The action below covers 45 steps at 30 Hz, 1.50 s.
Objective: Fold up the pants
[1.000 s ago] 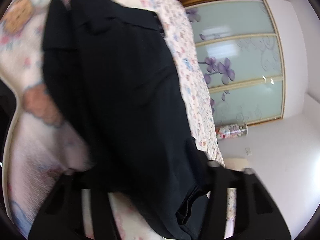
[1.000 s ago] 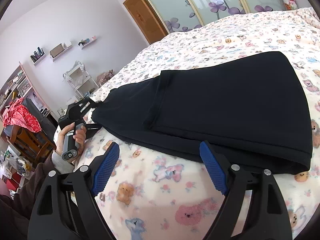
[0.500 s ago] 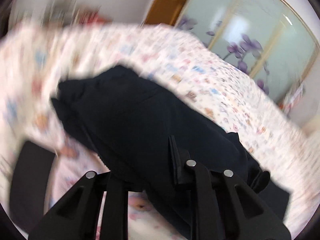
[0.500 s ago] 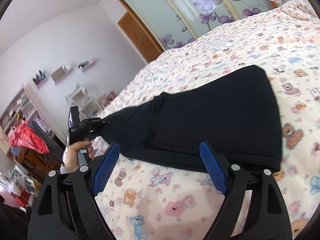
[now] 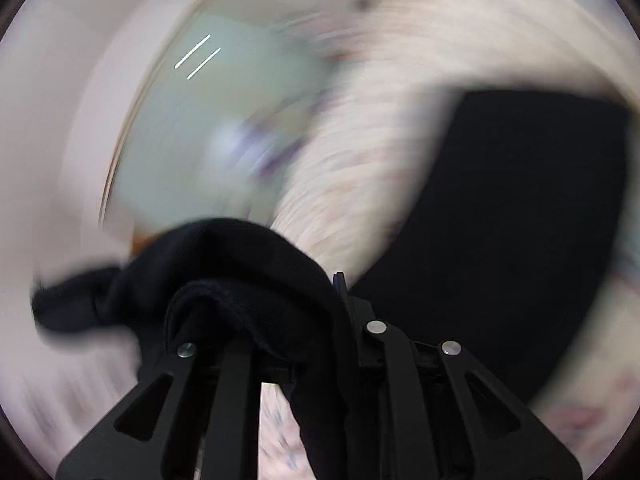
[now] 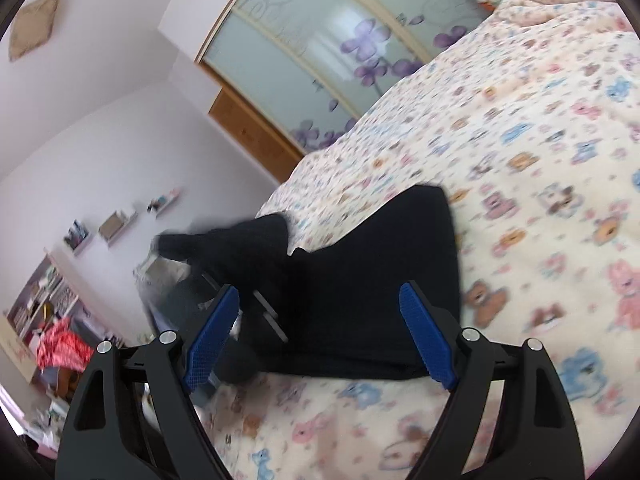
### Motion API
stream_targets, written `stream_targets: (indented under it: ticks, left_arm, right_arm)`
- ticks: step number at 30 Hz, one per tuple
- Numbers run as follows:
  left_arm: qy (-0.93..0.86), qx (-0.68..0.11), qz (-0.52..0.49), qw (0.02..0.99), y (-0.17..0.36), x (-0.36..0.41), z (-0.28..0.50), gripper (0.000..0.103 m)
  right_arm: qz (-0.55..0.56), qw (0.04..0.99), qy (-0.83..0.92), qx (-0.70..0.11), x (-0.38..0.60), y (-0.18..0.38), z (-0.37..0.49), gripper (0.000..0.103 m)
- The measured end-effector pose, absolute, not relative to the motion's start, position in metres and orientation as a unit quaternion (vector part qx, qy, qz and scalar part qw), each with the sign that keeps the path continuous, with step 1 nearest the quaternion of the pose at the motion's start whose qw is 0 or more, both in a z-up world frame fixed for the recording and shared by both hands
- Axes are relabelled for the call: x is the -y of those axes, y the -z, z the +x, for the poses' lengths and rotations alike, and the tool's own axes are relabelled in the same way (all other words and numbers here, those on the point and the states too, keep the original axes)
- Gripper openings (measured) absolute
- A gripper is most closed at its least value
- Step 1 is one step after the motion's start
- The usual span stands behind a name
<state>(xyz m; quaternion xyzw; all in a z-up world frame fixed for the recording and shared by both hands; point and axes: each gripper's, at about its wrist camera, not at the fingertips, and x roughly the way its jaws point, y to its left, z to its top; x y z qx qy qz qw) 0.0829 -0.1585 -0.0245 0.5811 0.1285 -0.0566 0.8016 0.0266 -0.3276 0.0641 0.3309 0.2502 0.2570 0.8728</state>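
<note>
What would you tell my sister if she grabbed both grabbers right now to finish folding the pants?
Left gripper: shut on one end of the black pants, lifting it off the bed. That view is very blurred.
Right gripper: open, holding nothing, just above the near edge of the pants.
Pants: most of them lie flat on the teddy-bear sheet; the lifted end hangs in the air at the left.
Done: one end picked up.
Left: probably carry that end over onto the flat part, let go, and smooth it down.
</note>
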Motion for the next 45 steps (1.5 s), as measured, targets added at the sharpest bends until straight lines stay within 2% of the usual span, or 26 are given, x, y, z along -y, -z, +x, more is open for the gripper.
stream_targets:
  ticks: [1, 3, 4, 6, 13, 17, 21, 24, 26, 27, 29, 31, 38, 41, 43, 44, 45]
  left_arm:
    - [0.087, -0.139, 0.609, 0.776, 0.051, 0.172, 0.072, 0.013]
    - [0.085, -0.131, 0.625, 0.765, 0.070, 0.178, 0.066, 0.013]
    - [0.089, -0.121, 0.614, 0.775, 0.062, 0.178, 0.064, 0.014]
    - [0.105, -0.150, 0.557, 0.810, 0.043, 0.174, 0.068, 0.014]
    - [0.116, -0.156, 0.509, 0.838, 0.037, 0.156, 0.071, 0.014]
    - [0.126, -0.161, 0.455, 0.867, 0.015, 0.143, 0.072, 0.013]
    - [0.128, -0.166, 0.479, 0.852, 0.030, 0.144, 0.075, 0.016]
    - [0.123, -0.149, 0.500, 0.844, 0.039, 0.154, 0.064, 0.025]
    - [0.131, -0.137, 0.488, 0.852, 0.031, 0.147, 0.063, 0.054]
    - [0.135, -0.133, 0.477, 0.858, 0.026, 0.142, 0.062, 0.059]
    - [0.156, -0.138, 0.444, 0.872, 0.013, 0.134, 0.054, 0.080]
    - [0.172, -0.145, 0.397, 0.890, 0.001, 0.121, 0.048, 0.091]
    - [0.140, -0.164, 0.196, 0.956, -0.049, 0.057, 0.069, 0.101]
    - [0.114, -0.167, 0.136, 0.970, -0.062, 0.033, 0.068, 0.101]
    - [0.103, -0.173, 0.103, 0.974, -0.067, 0.019, 0.072, 0.101]
    - [0.098, -0.175, 0.096, 0.975, -0.068, 0.017, 0.067, 0.101]
    - [0.094, -0.177, 0.090, 0.975, -0.068, 0.013, 0.063, 0.101]
  right_arm:
    - [0.338, 0.873, -0.251, -0.247, 0.332, -0.064, 0.026, 0.084]
    - [0.350, 0.871, -0.247, -0.240, 0.339, -0.065, 0.025, 0.084]
    - [0.351, 0.872, -0.244, -0.237, 0.341, -0.065, 0.024, 0.084]
    - [0.349, 0.875, -0.237, -0.236, 0.344, -0.065, 0.024, 0.084]
    - [0.413, 0.837, -0.228, -0.277, 0.352, -0.039, 0.041, 0.084]
    - [0.499, 0.757, -0.283, -0.312, 0.351, -0.012, 0.058, 0.084]
    - [0.504, 0.736, -0.284, -0.352, 0.339, 0.001, 0.066, 0.084]
    - [0.481, 0.750, -0.259, -0.372, 0.332, 0.001, 0.070, 0.085]
    - [0.480, 0.751, -0.254, -0.375, 0.330, 0.001, 0.071, 0.086]
    - [0.481, 0.751, -0.251, -0.378, 0.328, 0.002, 0.072, 0.087]
    - [0.483, 0.749, -0.245, -0.381, 0.327, 0.004, 0.074, 0.087]
    - [0.486, 0.748, -0.235, -0.385, 0.325, 0.006, 0.077, 0.088]
    - [0.479, 0.765, -0.192, -0.385, 0.317, 0.001, 0.083, 0.094]
    - [0.465, 0.784, -0.164, -0.378, 0.311, 0.001, 0.086, 0.093]
    - [0.448, 0.799, -0.144, -0.375, 0.308, 0.000, 0.086, 0.079]
    - [0.436, 0.807, -0.127, -0.377, 0.307, 0.001, 0.086, 0.057]
    - [0.430, 0.814, -0.112, -0.375, 0.308, 0.003, 0.086, 0.043]
